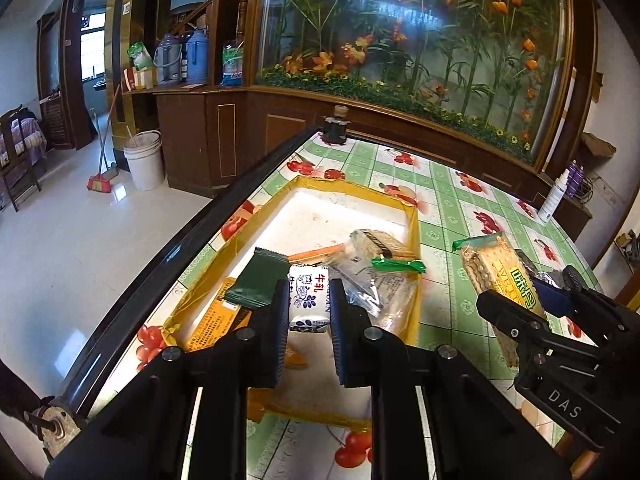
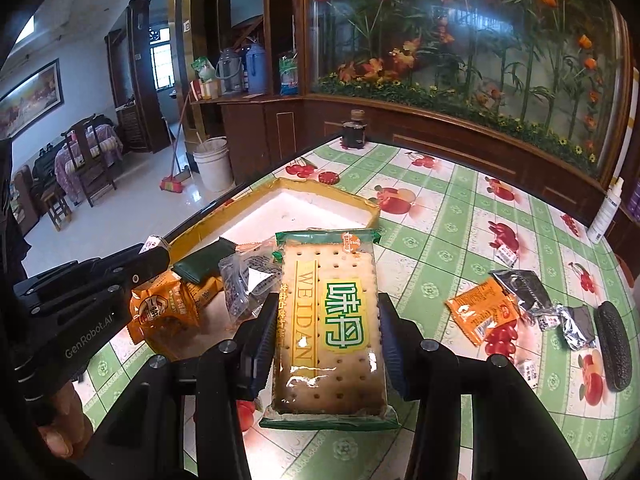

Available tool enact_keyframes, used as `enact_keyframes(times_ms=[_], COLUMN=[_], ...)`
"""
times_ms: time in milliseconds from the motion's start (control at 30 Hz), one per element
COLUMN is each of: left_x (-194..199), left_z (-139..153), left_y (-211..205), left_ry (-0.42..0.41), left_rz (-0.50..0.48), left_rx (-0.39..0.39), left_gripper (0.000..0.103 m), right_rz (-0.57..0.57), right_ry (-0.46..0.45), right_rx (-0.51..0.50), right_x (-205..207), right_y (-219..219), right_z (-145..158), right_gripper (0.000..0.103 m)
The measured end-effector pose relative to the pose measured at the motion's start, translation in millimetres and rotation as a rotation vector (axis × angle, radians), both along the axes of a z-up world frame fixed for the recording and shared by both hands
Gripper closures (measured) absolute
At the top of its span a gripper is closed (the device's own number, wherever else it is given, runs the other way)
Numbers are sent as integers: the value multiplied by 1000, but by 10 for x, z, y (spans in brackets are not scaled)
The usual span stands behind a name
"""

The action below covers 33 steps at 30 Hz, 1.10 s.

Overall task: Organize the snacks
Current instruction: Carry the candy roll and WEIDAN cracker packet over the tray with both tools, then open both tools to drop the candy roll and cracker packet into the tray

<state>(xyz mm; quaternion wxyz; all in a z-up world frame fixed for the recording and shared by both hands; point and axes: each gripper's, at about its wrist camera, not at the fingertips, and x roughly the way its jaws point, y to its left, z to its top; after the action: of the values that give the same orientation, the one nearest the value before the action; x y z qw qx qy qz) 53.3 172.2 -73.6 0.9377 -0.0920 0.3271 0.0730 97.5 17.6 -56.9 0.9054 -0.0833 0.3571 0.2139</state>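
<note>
Green-checked, fruit-printed oilcloth covers the table [image 1: 452,204], with a glass case of artificial flowers [image 1: 408,32] behind it; over this the left gripper [image 1: 309,304] is clamped on a small white milk candy packet [image 1: 309,296] with blue and red print, the packet sitting between the two pads near their tips, its far end poking out beyond them; it hangs above the near part of a shallow white tray [image 1: 320,208] edged in yellow tape; inside the tray lie a dark green sachet [image 1: 256,276], a clear-wrapped cracker pack [image 1: 376,240] and orange packets [image 2: 164,308]; the right gripper [image 2: 326,320] is closed on a long cracker packet [image 2: 330,320] marked WEIDAN, the fingers [image 2: 262,328] pressing its two long sides about midway, so that the packet lies lengthwise along the gripper, its green top end reaching toward the tray's near right corner and its bottom end back toward the camera; further right on the cloth, well apart from both grippers, lie an orange sachet [image 2: 484,312], silver foil wrappers [image 2: 520,284] and a dark oblong snack [image 2: 616,348]; a white spray bottle [image 2: 606,212] stands at the table's far right edge; a thumb [image 2: 60,436] shows at the left gripper's handle.
</note>
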Motion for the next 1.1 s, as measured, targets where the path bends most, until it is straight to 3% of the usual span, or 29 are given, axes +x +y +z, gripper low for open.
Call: enact_keyframes(times_ms=[567,1100], left_x=[392,615], left_z=[-189,-415], left_y=[94,107], left_ry=[78,148], left_rz=[3,29], left_rx=[44,83], left_gripper=[87,86], right_rz=[16,-23], right_ry=[170,216], right_rx=[202,209], right_x=[847,1189], right_y=[347,401], right_z=[-259,-563], right_gripper=[56,56])
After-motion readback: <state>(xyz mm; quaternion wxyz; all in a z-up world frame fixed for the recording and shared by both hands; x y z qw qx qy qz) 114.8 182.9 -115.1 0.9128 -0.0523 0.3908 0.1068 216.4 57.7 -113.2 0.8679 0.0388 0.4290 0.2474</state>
